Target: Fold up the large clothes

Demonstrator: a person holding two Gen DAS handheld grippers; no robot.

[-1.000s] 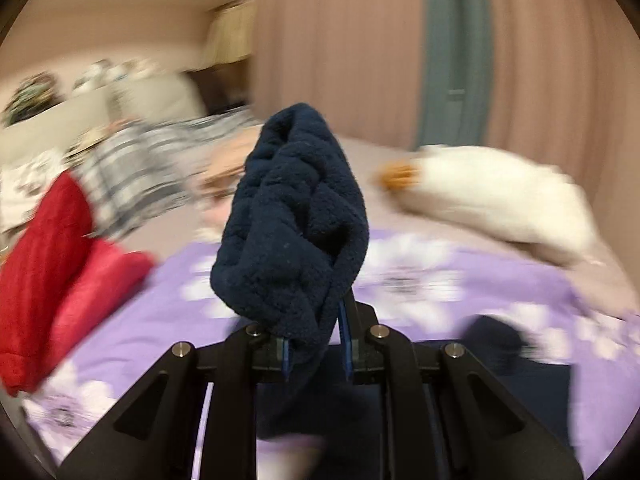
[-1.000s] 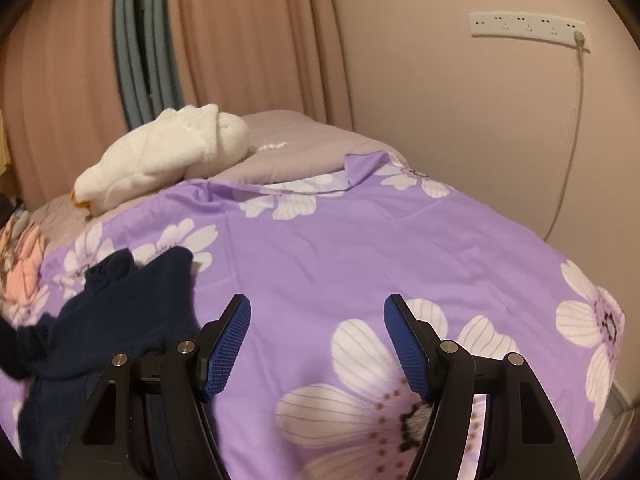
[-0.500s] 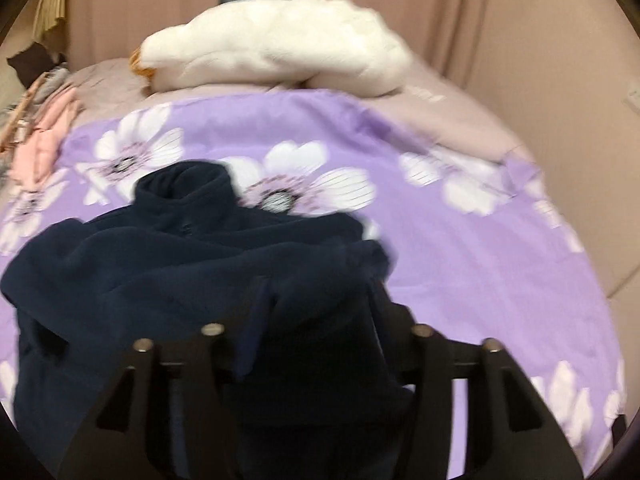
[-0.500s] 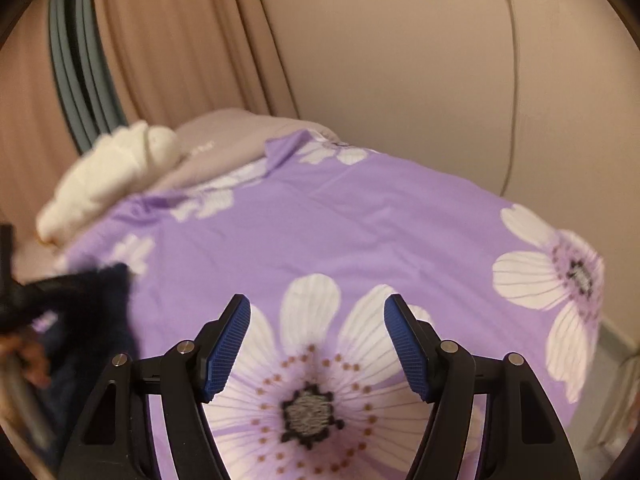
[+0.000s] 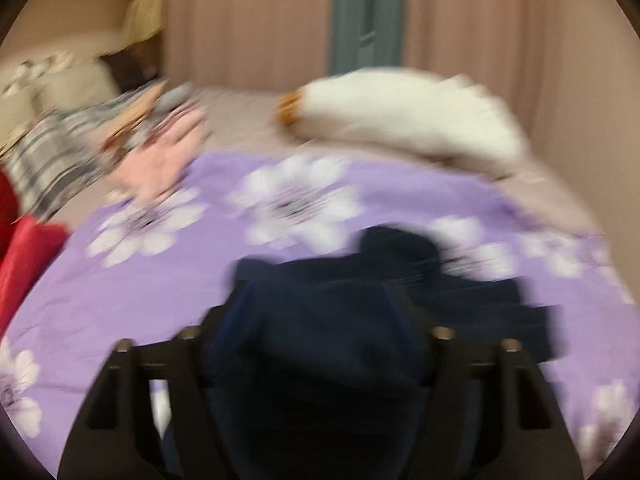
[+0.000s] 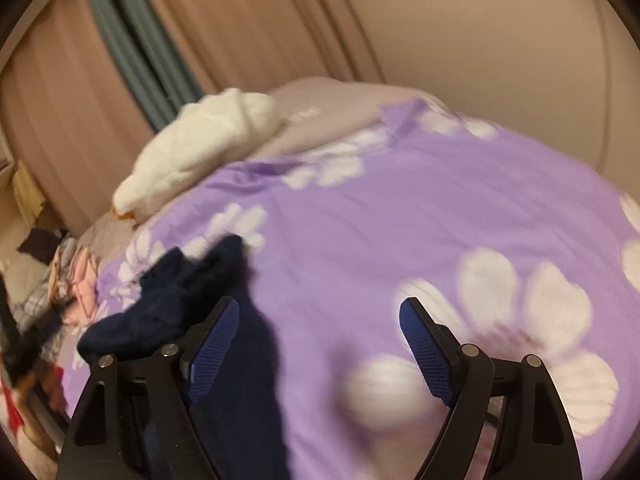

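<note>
A dark navy fleece garment lies crumpled on the purple flowered bedspread. My left gripper is open, its jaws wide apart, with the navy fabric bunched loosely between and over them. The view is blurred. In the right wrist view the same garment lies at the lower left. My right gripper is open and empty above the bedspread, its left finger next to the garment's edge.
A white plush duck lies at the bed's head, also in the right wrist view. Pink, plaid and red clothes are piled at the left. Curtains and wall surround the bed.
My left gripper let go of the navy garment, which dropped from held-up onto the bed, and the jaws opened wide. Both cameras swung; the right gripper stayed open.
</note>
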